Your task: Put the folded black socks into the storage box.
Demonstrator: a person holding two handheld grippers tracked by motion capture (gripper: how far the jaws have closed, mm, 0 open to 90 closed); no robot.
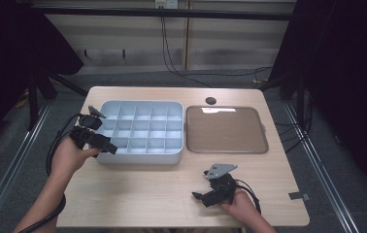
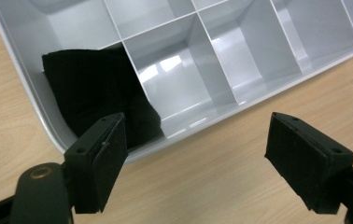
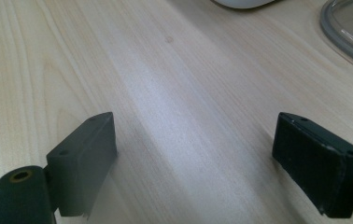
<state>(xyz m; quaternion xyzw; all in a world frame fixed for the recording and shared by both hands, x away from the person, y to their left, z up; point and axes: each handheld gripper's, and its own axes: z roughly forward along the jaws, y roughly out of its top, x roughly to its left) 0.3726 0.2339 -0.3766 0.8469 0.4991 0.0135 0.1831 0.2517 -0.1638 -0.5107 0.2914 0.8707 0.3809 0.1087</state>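
A light grey tray (image 1: pixel 140 158) with several compartments lies on the wooden table, left of centre. In the left gripper view, a black, cloth-like thing (image 2: pixel 90 93) sits in a corner compartment of the tray (image 2: pixel 25 79). My left gripper (image 1: pixel 105 137) hovers at the tray's left front corner. Its jaws (image 2: pixel 198 154) stand open just short of the rim, with nothing between them. My right gripper (image 1: pixel 201 185) rests low near the table's front edge. It is open (image 3: pixel 193 154) over bare wood.
A clear, flat lid (image 1: pixel 226 130) with a rounded rim lies right of the tray; its edge (image 3: pixel 347 42) appears in the right gripper view. A dark hole (image 1: pixel 211 100) marks the table's far side. Black curtains and metal rails flank the table.
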